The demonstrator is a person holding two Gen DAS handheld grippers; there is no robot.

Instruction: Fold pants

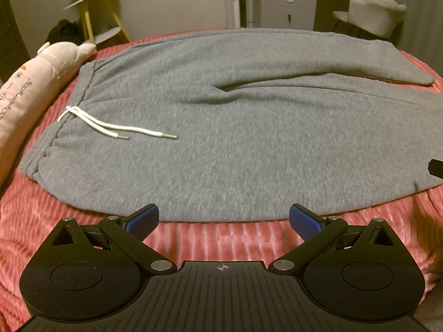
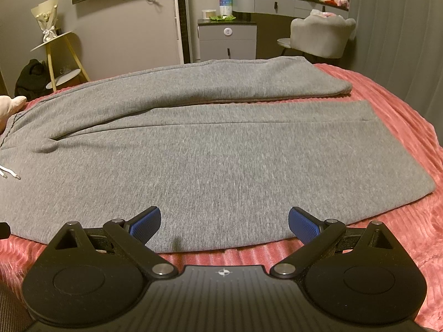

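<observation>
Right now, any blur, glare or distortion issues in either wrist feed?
Left wrist: dim warm light, soft blur on the pants, fisheye bows the bed edge, dark corners. Right wrist: sharper knit texture, same barrel curve and vignette; no glare in either.

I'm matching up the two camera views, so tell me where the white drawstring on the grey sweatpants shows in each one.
Left wrist view: the white drawstring lies left of centre, by the waistband.
Right wrist view: only its tips show at the far left edge.
Shared landmark: the yellow-legged side table, upper left in both.
</observation>
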